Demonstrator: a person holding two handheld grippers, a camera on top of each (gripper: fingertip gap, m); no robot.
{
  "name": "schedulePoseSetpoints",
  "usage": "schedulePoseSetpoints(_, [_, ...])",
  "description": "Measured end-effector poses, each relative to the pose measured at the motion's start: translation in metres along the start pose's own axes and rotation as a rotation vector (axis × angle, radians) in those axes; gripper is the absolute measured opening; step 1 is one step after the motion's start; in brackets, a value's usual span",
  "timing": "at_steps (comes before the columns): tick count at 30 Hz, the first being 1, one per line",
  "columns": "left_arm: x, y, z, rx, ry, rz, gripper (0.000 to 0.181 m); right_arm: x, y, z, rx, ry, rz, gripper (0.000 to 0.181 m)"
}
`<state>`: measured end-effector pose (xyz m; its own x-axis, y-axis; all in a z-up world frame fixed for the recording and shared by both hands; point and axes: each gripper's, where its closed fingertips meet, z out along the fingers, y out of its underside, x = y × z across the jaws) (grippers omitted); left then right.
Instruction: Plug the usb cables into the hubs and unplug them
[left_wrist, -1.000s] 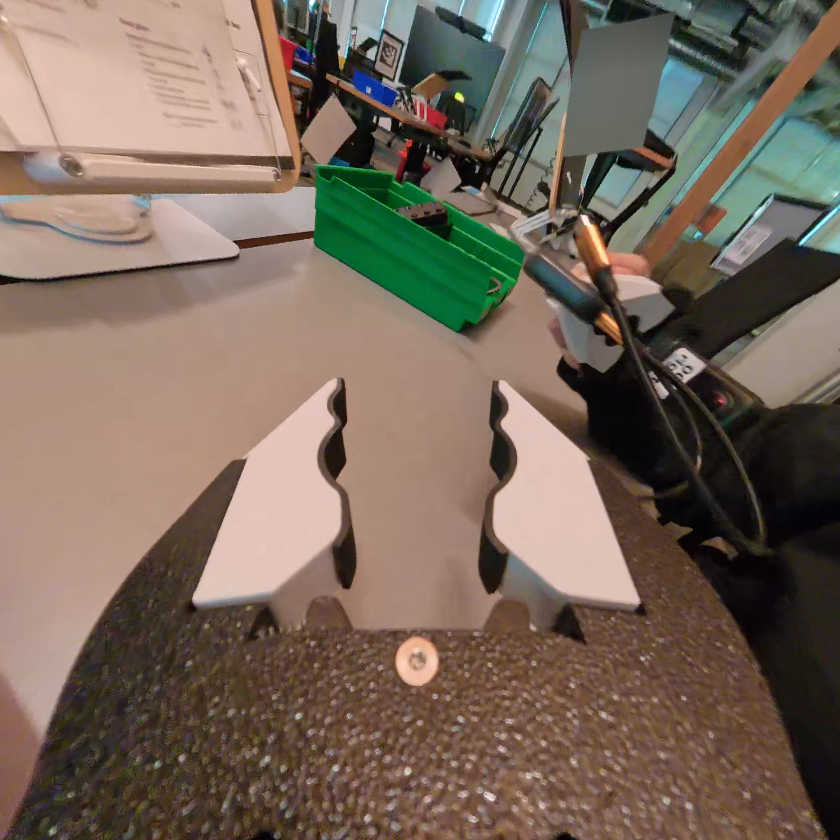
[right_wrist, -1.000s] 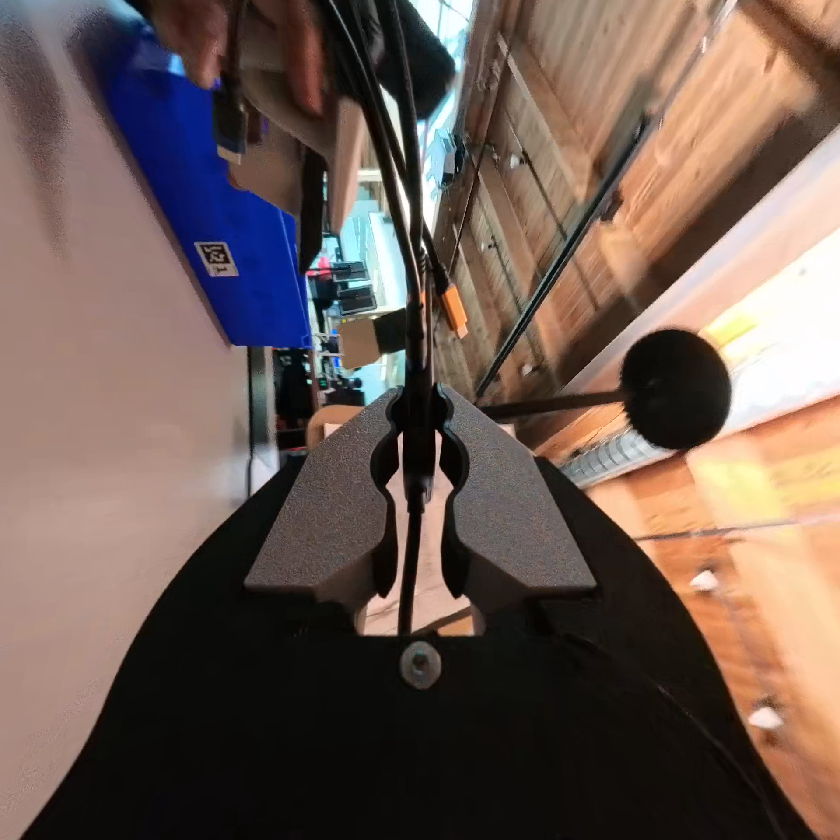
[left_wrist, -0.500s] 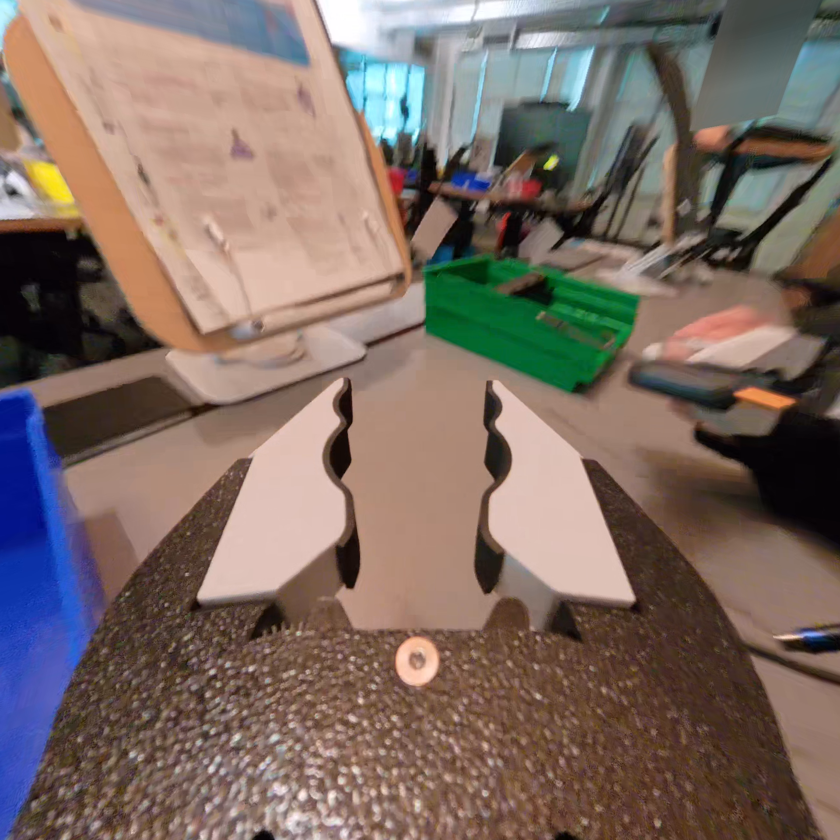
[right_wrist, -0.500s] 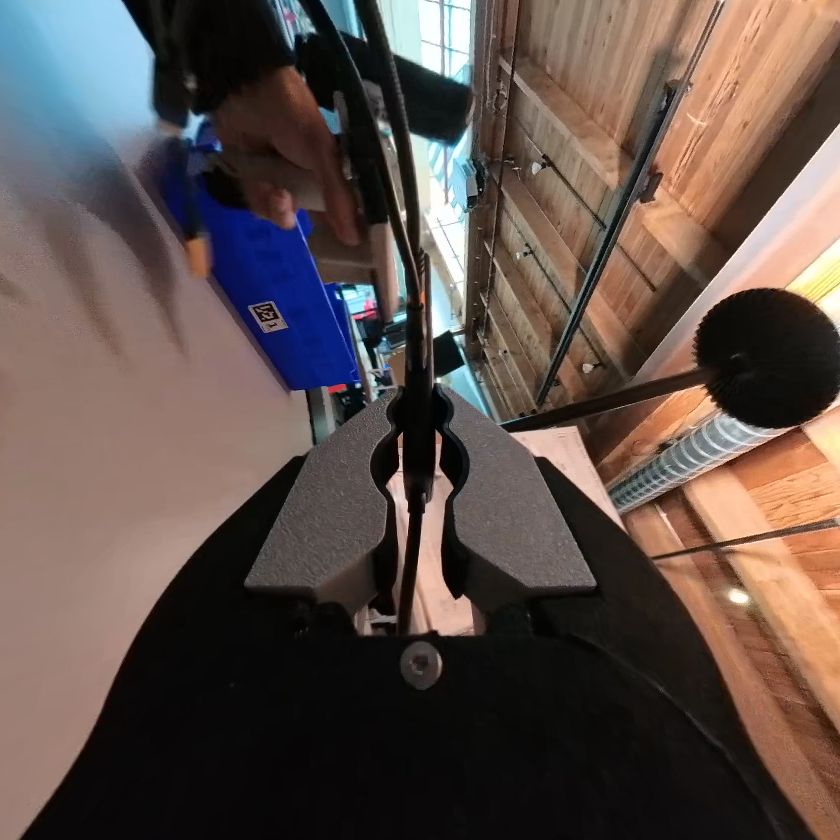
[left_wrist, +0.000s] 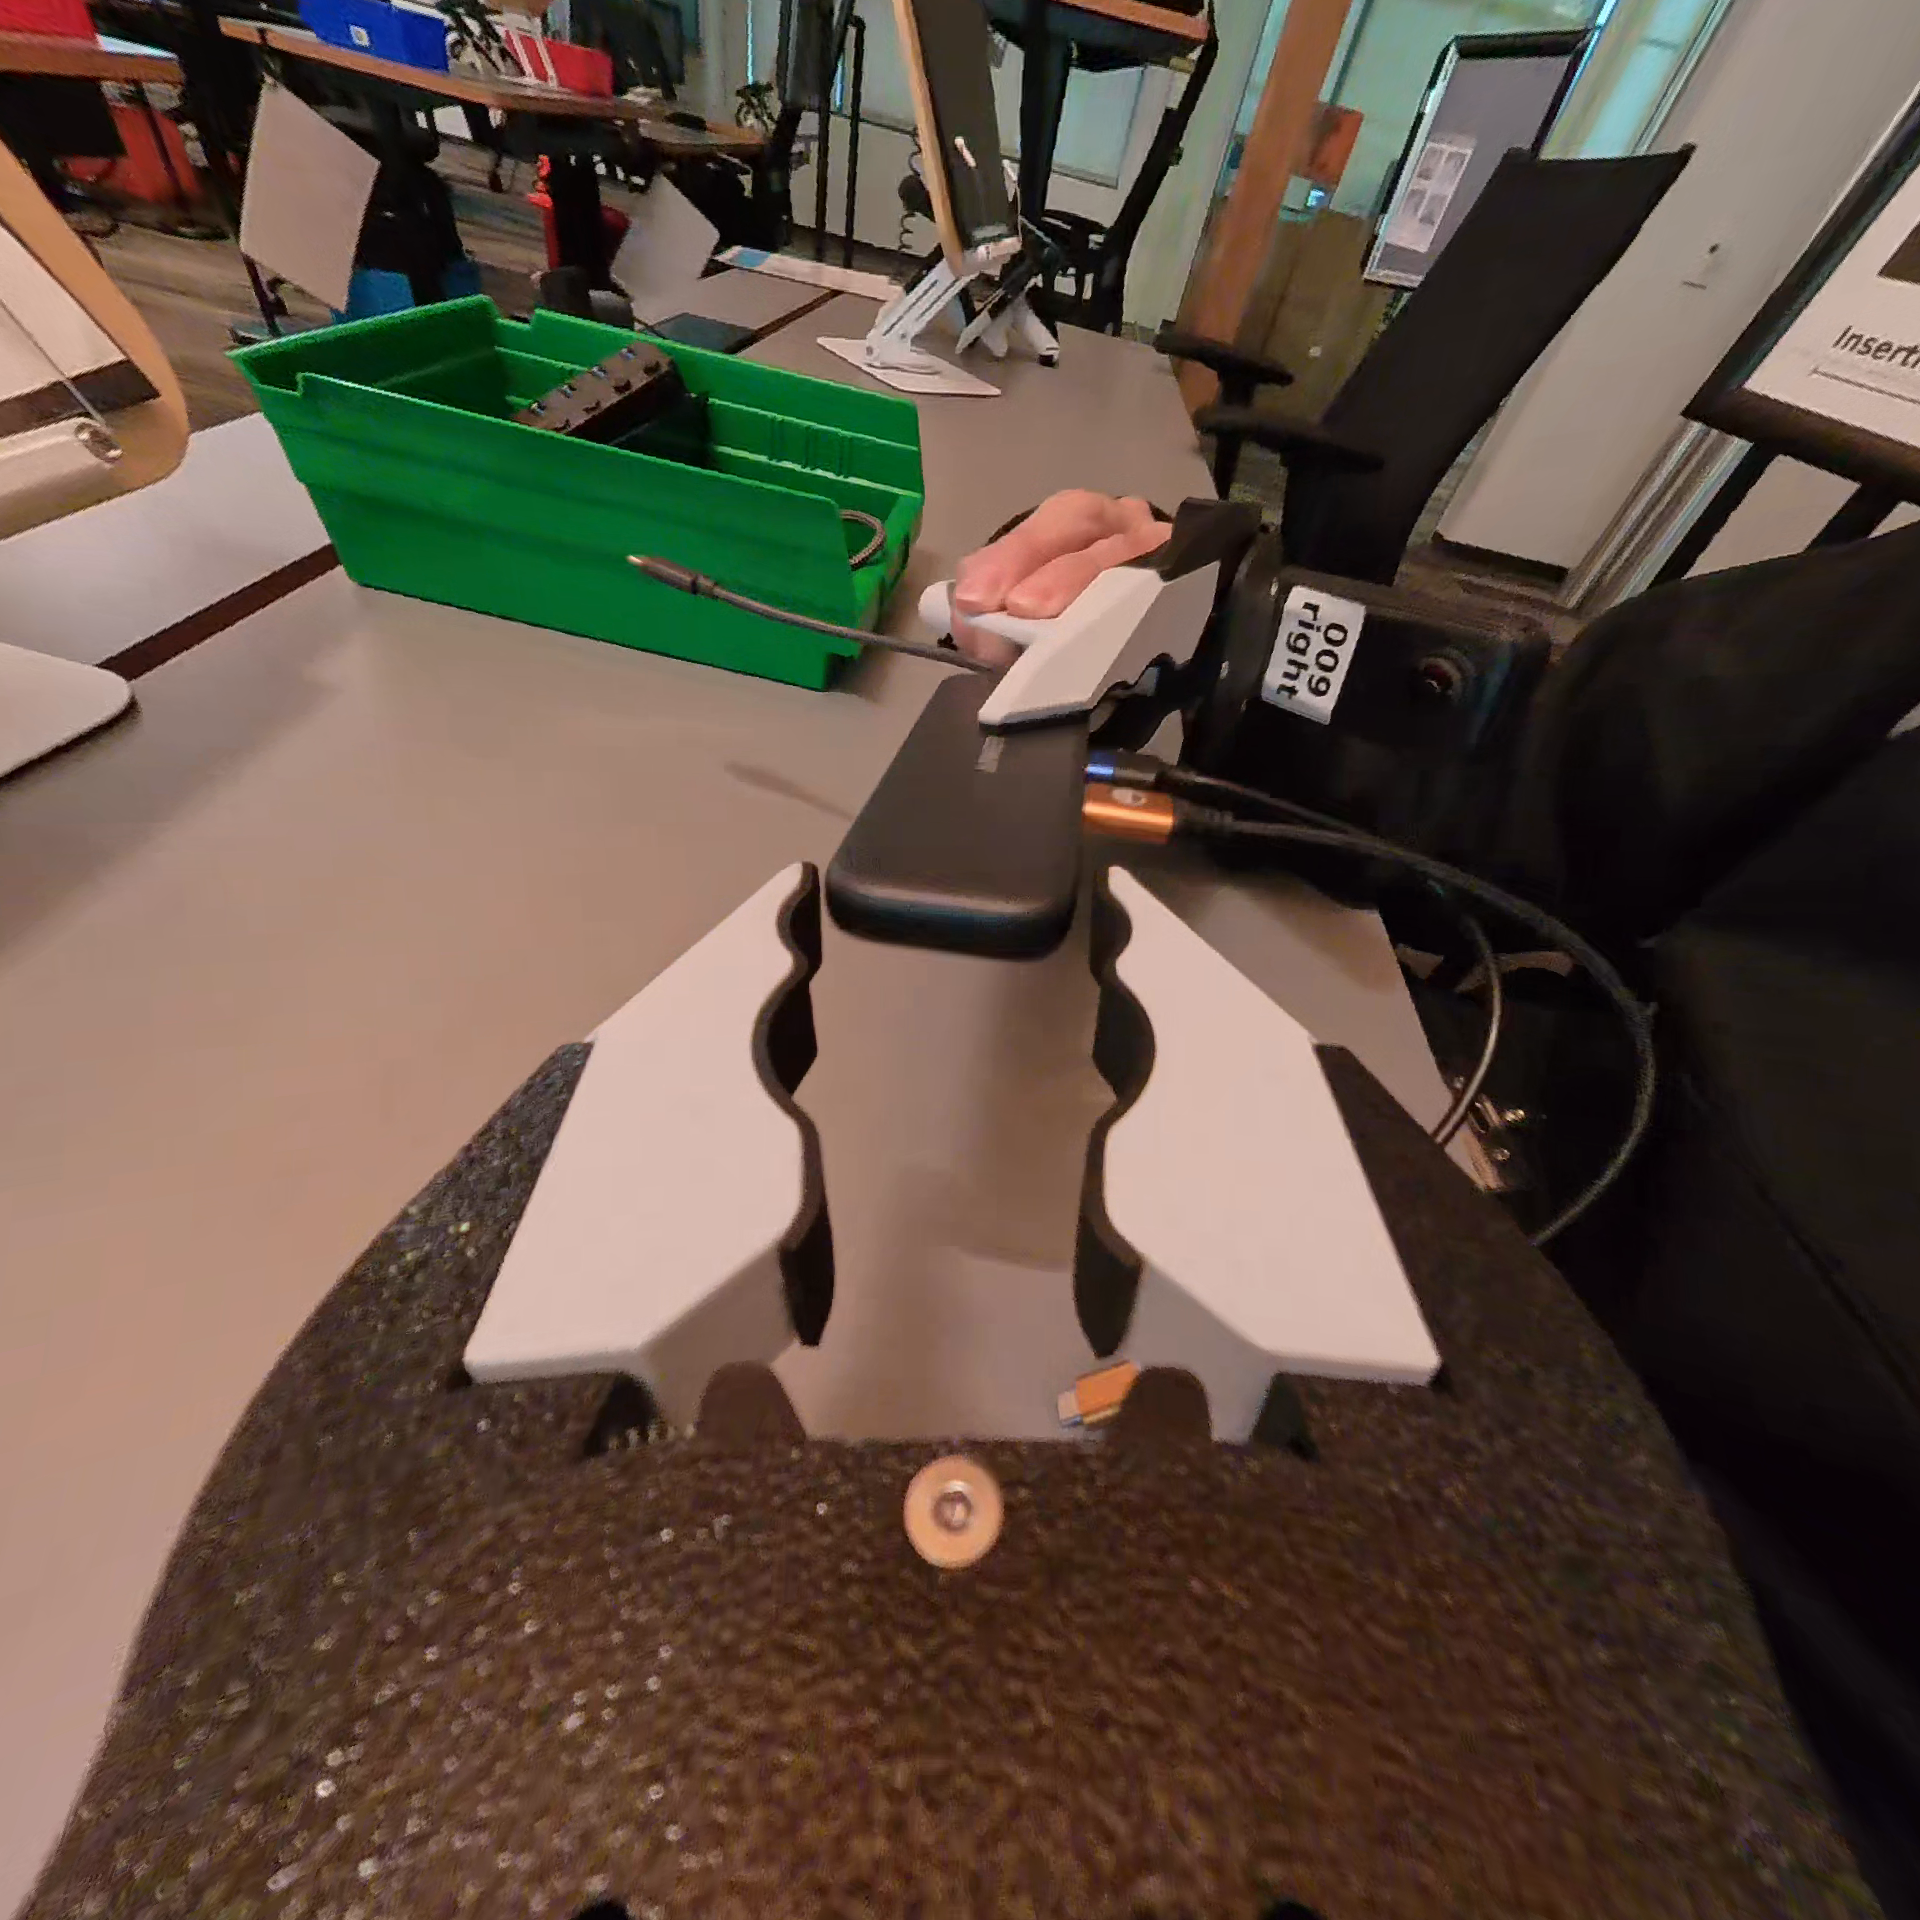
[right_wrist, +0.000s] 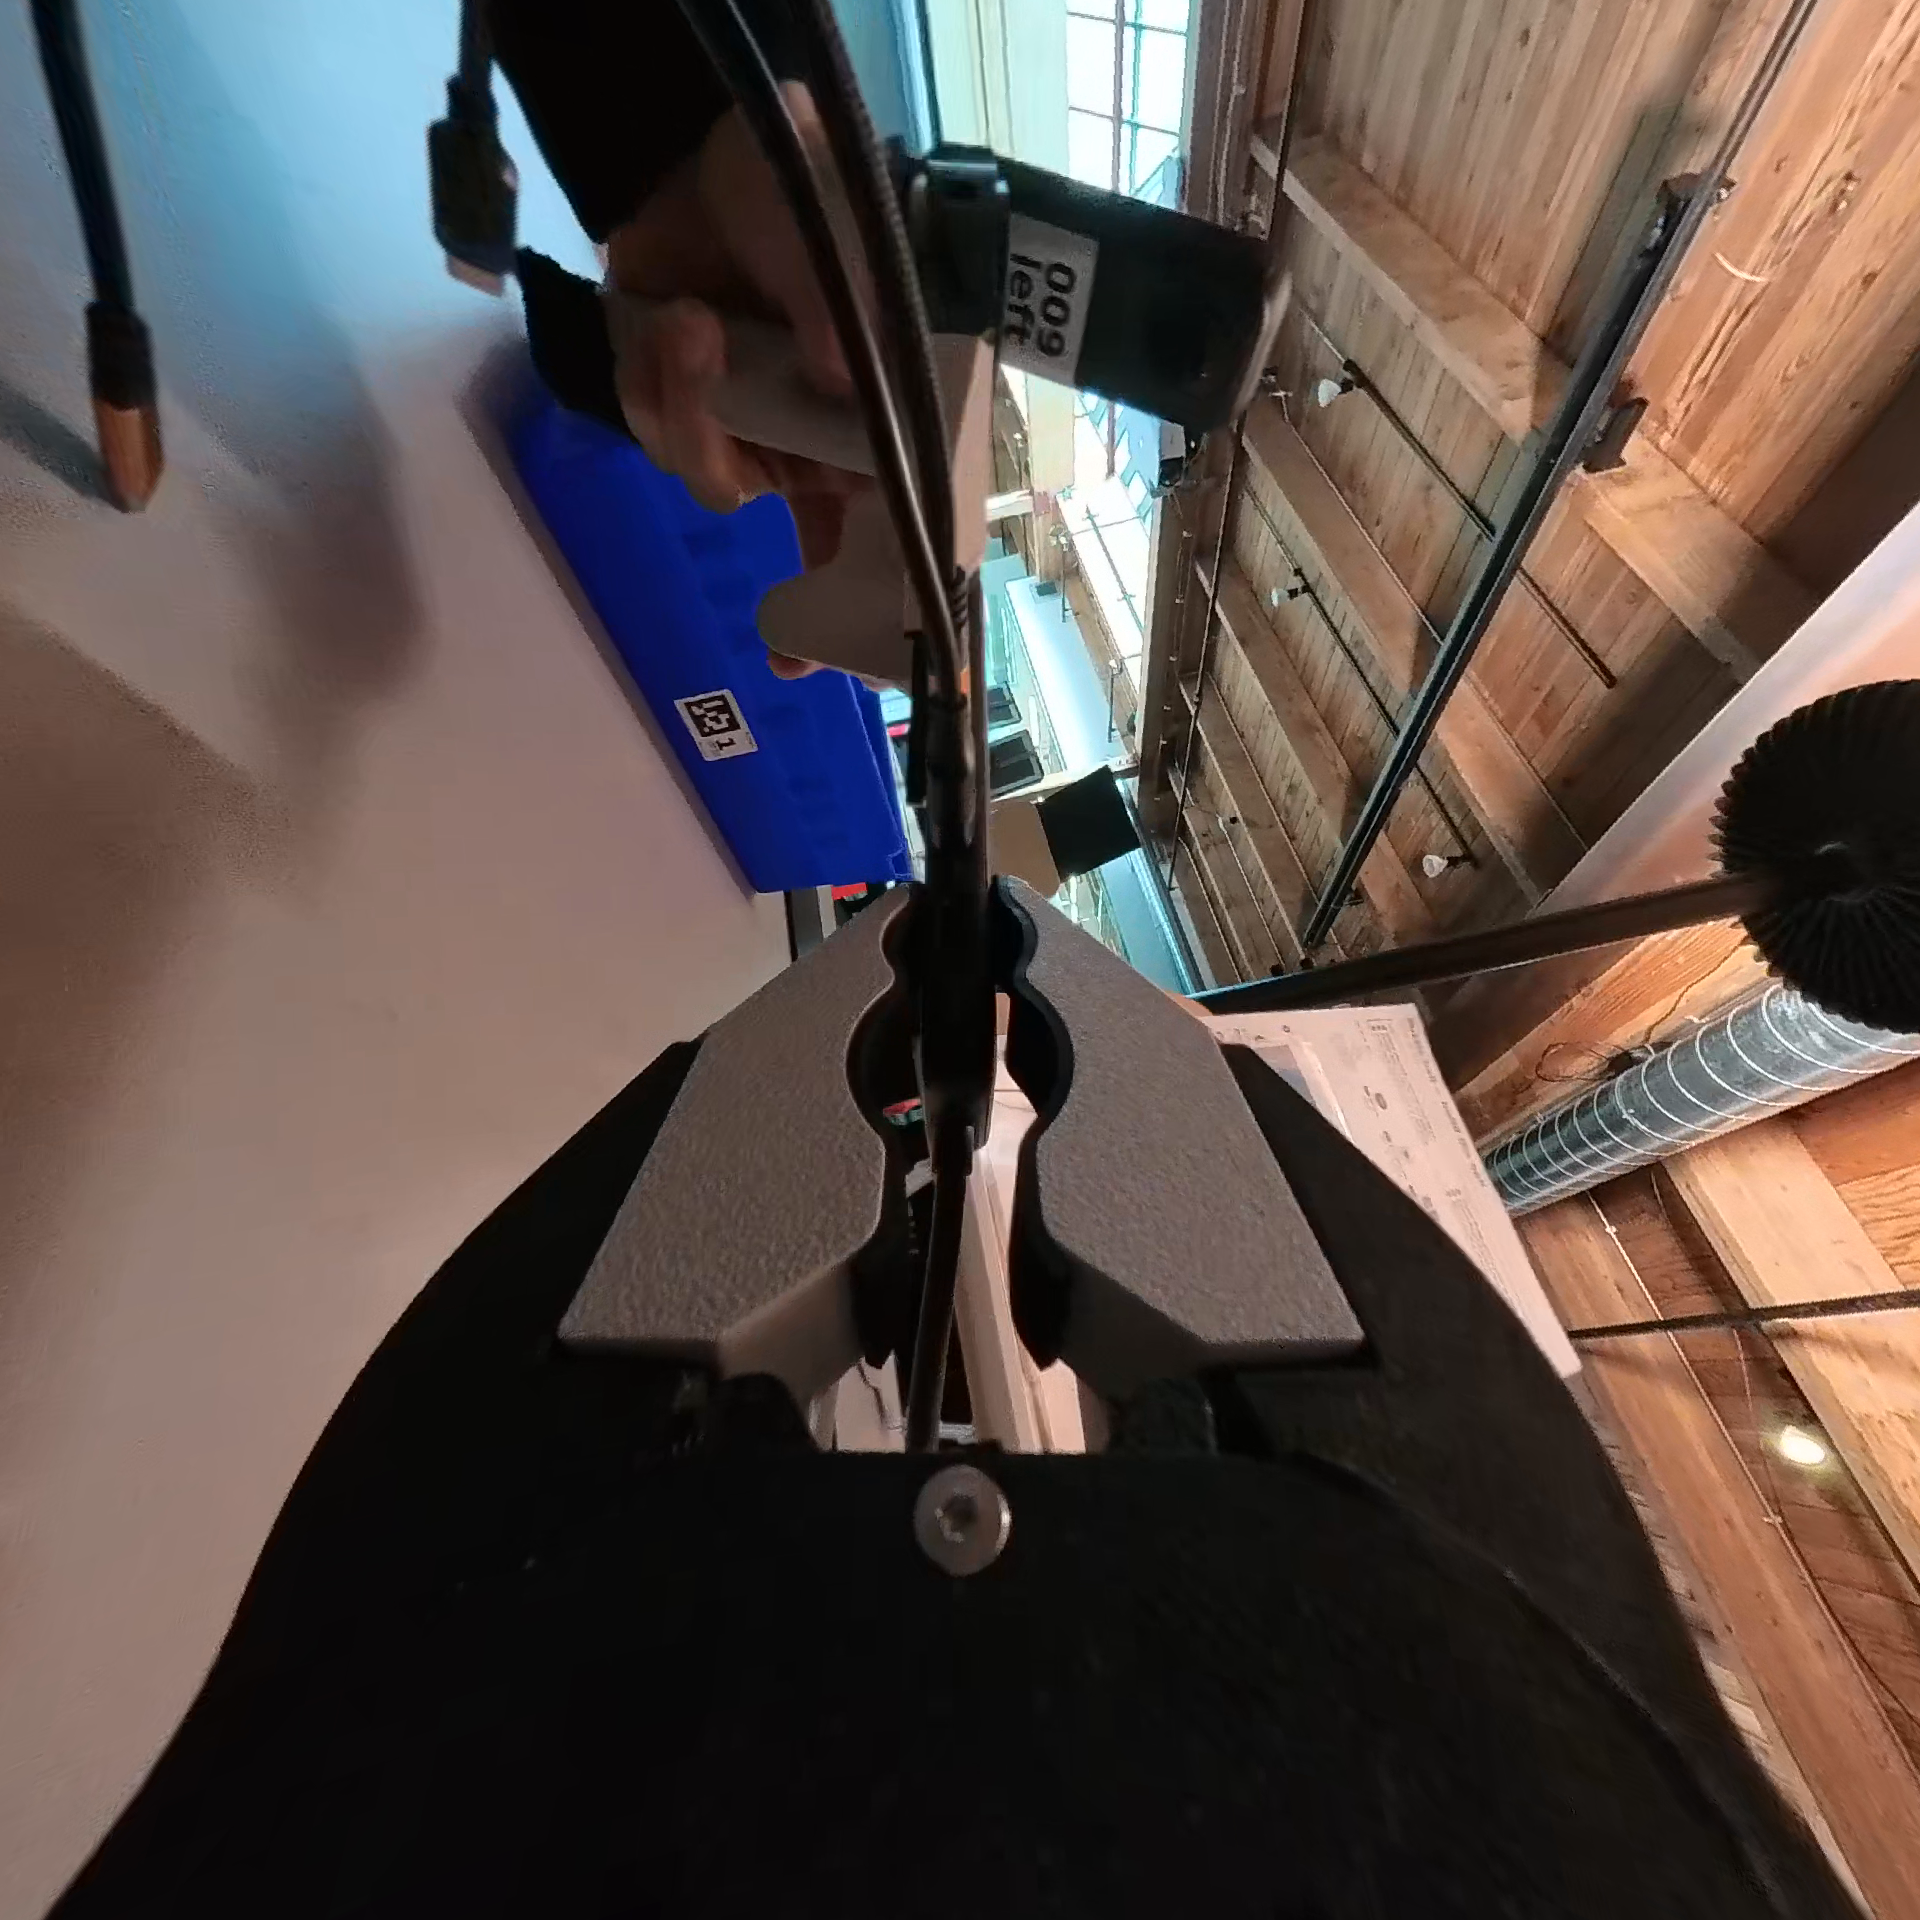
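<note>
Left fingers (left_wrist: 951, 1091) spread wide, right fingers (right_wrist: 951, 1023) seemingly clamping black hub (left_wrist: 961, 842), grey table (left_wrist: 343, 831), workshop.

The left gripper (left_wrist: 951, 935) is showing pale grey wavy-edged jaws on a speckled black body with a silver screw (left_wrist: 953, 1509). The right gripper (right_wrist: 961, 920) is wearing dark grey jaws; black sleeve (left_wrist: 1714, 727) at right.
</note>
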<state>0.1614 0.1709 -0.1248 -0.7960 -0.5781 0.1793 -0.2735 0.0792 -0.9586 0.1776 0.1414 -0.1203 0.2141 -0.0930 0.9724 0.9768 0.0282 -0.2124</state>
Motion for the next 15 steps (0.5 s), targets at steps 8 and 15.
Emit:
schedulePoseSetpoints(8, [-0.001, 0.007, 0.009, 0.005, 0.009, -0.054, 0.047, -0.006, 0.001, 0.002, -0.001, -0.019, -0.007, 0.010])
schedulePoseSetpoints(15, [-0.005, 0.009, 0.016, 0.016, -0.029, -0.072, 0.046, -0.008, 0.007, 0.002, -0.013, -0.033, 0.008, 0.009])
